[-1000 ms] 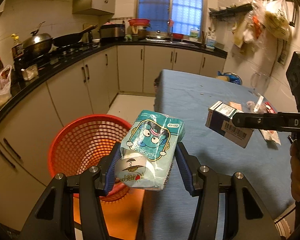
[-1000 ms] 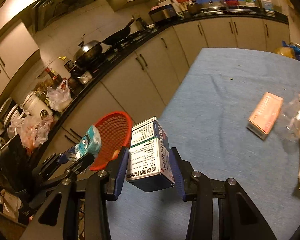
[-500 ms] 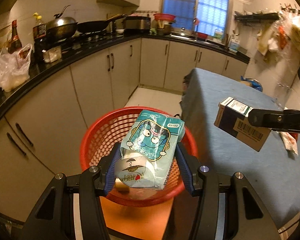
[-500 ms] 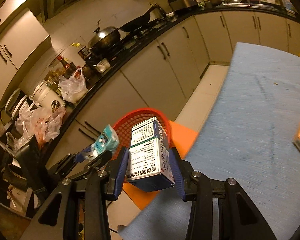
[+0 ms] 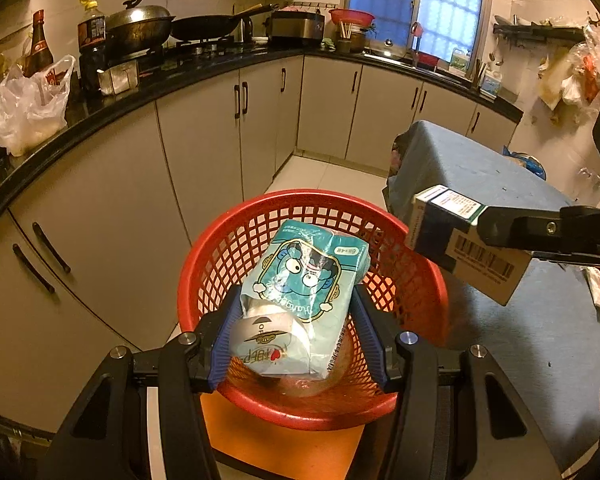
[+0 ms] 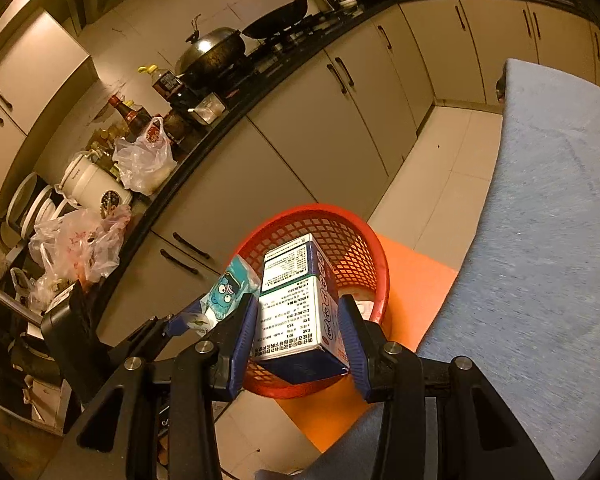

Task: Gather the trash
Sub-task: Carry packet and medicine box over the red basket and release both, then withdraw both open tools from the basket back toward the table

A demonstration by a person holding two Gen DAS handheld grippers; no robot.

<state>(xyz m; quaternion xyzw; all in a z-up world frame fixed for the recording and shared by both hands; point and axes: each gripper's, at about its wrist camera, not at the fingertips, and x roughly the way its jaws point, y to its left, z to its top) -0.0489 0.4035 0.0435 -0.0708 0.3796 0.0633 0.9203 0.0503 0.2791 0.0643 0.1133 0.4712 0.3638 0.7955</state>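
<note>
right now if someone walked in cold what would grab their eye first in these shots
The red mesh basket on the floor beside the blue-covered table stands out. Over it the left gripper clamps a teal cartoon tissue pack. Beside it the right gripper clamps a blue and white carton.

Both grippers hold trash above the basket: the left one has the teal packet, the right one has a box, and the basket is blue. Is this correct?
Not quite: the basket is red, as the left wrist view shows. The left gripper does hold the teal packet and the right gripper the box.
</note>
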